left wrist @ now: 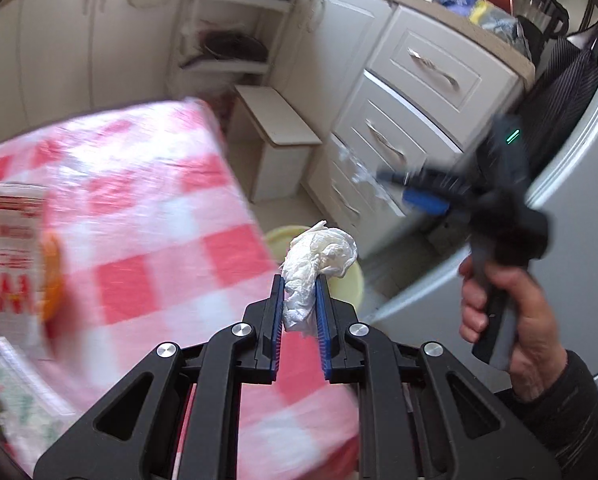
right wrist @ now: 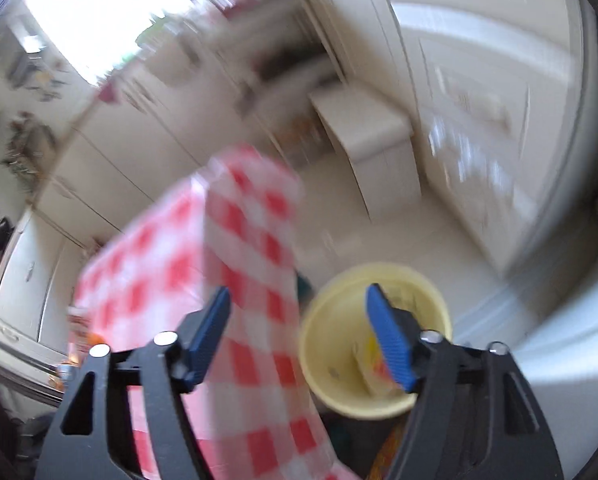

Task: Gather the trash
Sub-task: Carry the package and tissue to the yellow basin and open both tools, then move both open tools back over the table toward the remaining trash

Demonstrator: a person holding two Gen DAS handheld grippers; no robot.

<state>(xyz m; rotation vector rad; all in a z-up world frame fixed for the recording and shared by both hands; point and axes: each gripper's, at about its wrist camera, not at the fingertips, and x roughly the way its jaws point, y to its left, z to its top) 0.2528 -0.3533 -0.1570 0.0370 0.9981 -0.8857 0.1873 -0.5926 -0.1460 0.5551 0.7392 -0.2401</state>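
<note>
**Crumpled tissue clamped in the left hand-held gripper, yellow bin below**

Clearly, the left hand-held gripper point(left wrist: 299, 304) is clenched on a crumpled white tissue point(left wrist: 319, 264); its blue pads point(left wrist: 277, 320) press the wad from both sides, and most of the paper bulges out above the fingertips. Just beyond the tissue, the rim of a yellow bin point(left wrist: 351, 284) shows on the floor beside the corner of the tabletop, which is covered by a red-and-white checked cloth point(left wrist: 139, 216). A carton with red lettering point(left wrist: 15, 248) stands on that cloth at the left edge, blurred.

To the right in the left wrist view, a hand point(left wrist: 511, 320) in a dark sleeve grips the handle of the right hand-held gripper point(left wrist: 423, 192), itself smeared by motion. From its own camera, the right hand-held gripper point(right wrist: 299, 336) stands released, its blue fingers point(right wrist: 387, 336) well apart with nothing between them. The yellow bin point(right wrist: 327, 344) lies beneath it, partly behind the right finger, with some pale and yellow scraps inside; what they are I cannot tell. The checked cloth point(right wrist: 239, 280) hangs just beside the bin. Cream drawers point(left wrist: 419, 92) and a small stool point(left wrist: 279, 120) stand behind.
</note>
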